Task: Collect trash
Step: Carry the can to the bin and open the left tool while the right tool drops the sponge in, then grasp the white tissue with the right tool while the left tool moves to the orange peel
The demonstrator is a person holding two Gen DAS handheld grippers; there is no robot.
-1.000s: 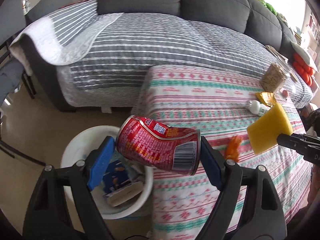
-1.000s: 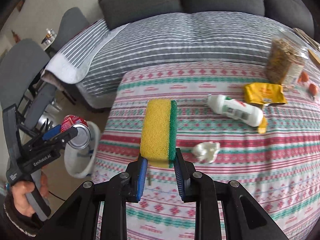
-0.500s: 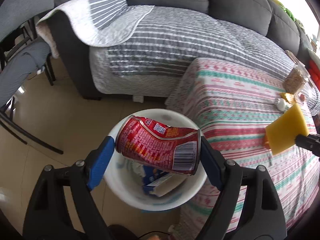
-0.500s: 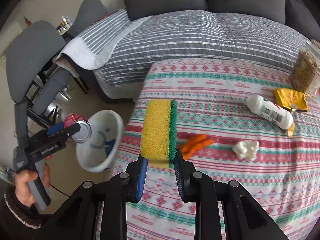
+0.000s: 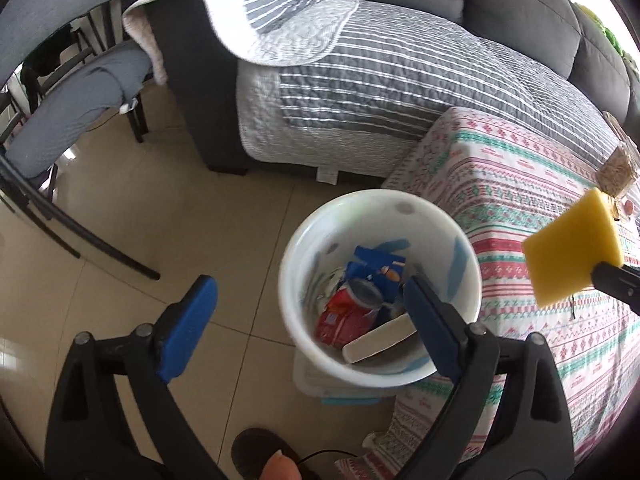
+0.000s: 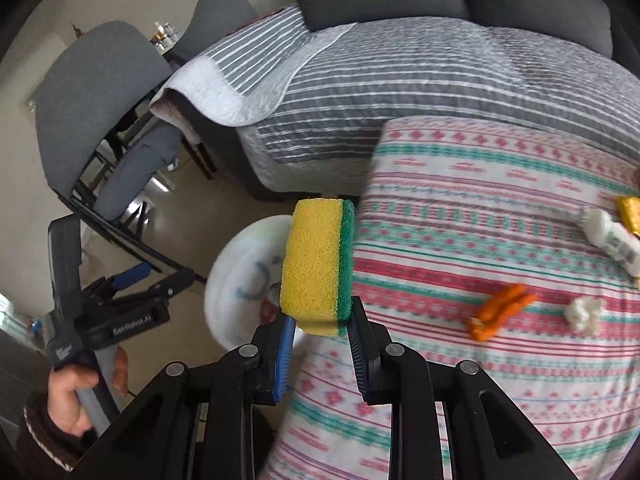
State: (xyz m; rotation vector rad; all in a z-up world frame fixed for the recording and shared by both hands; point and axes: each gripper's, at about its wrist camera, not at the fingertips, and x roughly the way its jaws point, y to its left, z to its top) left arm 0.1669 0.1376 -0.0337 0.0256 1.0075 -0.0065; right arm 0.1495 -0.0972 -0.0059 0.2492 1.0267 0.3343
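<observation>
The left gripper [image 5: 308,332] hangs over the white bin [image 5: 404,208] on the floor beside the bench [image 6: 500,208], its jaws having just been opening, now wide apart with nothing between them; the red can [image 5: 346,312] lies down inside the bin among other rubbish. So the can's drop looks done, and the step in hand is bringing the next piece over: the right gripper [image 6: 320,332] has its jaws clamped on the lower end of one yellow and green sponge [image 6: 316,264], held upright near the bench's edge with the bin just behind it. The next move seems to call for carrying the sponge fully over the bin's mouth before letting go, with the left gripper cleared out of the way. On the bench, by count: one orange scrap [image 6: 502,310], one white crumpled wad [image 6: 582,314], one white bottle [image 6: 612,240] lying on its side, and one yellow packet [image 6: 630,216] at the frame's edge.
</observation>
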